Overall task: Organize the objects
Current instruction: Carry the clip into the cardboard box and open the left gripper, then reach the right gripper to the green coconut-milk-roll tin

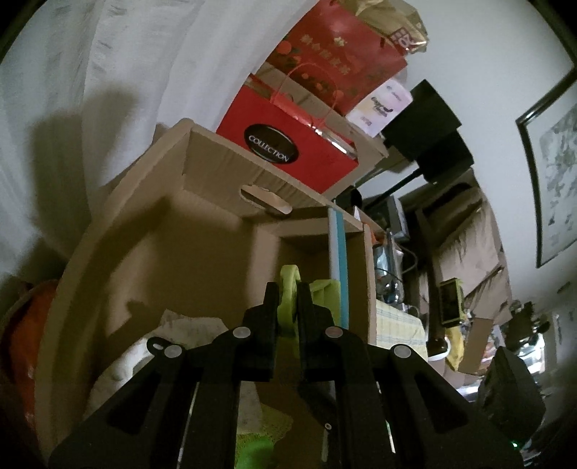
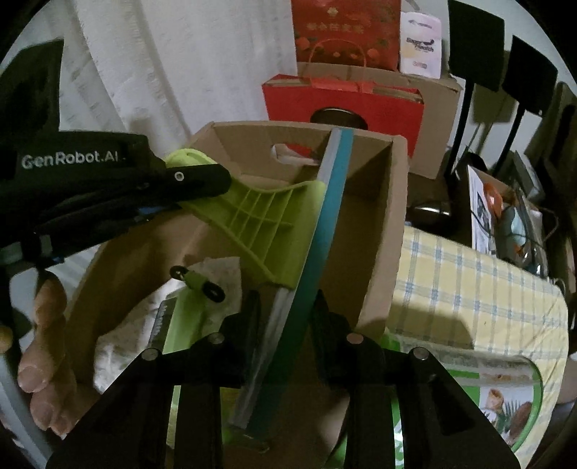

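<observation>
Nearest, in the right wrist view: right gripper (image 2: pixel 285 310) straddling a long blue bar (image 2: pixel 306 274), fingers a little apart on either side; contact with the pads hard to judge in the dim light. No firm grip to be claimed there. Bar leaning upright inside the open box (image 2: pixel 382 223), top end against the far rim.

Left gripper (image 1: pixel 288 303) clamped on the handle of a green plastic piece (image 2: pixel 267 216), fingers together on it. Same gripper seen side-on from the right wrist, marked "GenRobot.AI" in white. Piece held over the box interior, its broad end touching the bar. Bare hand (image 2: pixel 47 346) on the grip at the lower left.

Down in the box: crumpled white paper (image 2: pixel 220 274) and a small green roller (image 2: pixel 198 281).

Beside the box, a yellow checked cloth (image 2: pixel 468 281).

Behind the box, a red bag (image 1: pixel 288 144) with a black oval reading "COLLECTION". Beyond it, a taller red bag (image 2: pixel 346 32) with gold Chinese characters, too blurred to read.
</observation>
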`<action>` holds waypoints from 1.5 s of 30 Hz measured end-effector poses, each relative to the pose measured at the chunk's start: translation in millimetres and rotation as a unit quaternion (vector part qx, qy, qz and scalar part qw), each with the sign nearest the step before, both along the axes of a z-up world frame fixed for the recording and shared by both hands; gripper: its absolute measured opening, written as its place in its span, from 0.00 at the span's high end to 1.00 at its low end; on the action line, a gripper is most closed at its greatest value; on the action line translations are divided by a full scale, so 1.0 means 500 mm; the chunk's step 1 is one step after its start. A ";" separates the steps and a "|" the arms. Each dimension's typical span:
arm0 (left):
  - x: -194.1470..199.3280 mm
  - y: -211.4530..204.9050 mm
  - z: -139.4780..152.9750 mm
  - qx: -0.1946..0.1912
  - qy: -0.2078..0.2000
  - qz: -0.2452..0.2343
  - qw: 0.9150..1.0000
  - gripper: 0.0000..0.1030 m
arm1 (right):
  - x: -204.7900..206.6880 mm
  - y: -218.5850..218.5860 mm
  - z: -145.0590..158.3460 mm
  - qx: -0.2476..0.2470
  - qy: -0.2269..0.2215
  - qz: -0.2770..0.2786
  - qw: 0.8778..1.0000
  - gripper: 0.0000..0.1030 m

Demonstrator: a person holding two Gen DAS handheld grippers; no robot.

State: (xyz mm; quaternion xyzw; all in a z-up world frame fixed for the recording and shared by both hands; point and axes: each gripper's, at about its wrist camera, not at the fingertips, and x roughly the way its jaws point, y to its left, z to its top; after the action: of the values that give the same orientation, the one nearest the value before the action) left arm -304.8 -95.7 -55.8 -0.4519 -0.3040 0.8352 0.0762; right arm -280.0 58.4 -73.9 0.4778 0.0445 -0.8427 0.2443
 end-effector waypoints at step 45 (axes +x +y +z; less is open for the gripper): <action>0.139 0.037 0.023 -0.095 -0.010 -0.047 0.994 0.18 | 0.187 0.085 0.096 -0.016 0.045 -0.005 0.999 0.40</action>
State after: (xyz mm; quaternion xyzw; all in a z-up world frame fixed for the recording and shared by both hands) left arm -235.1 -76.9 -44.2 -0.4793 -0.2020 0.8513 0.0691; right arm -186.6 101.1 -25.7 0.4355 0.0398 -0.8652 0.2454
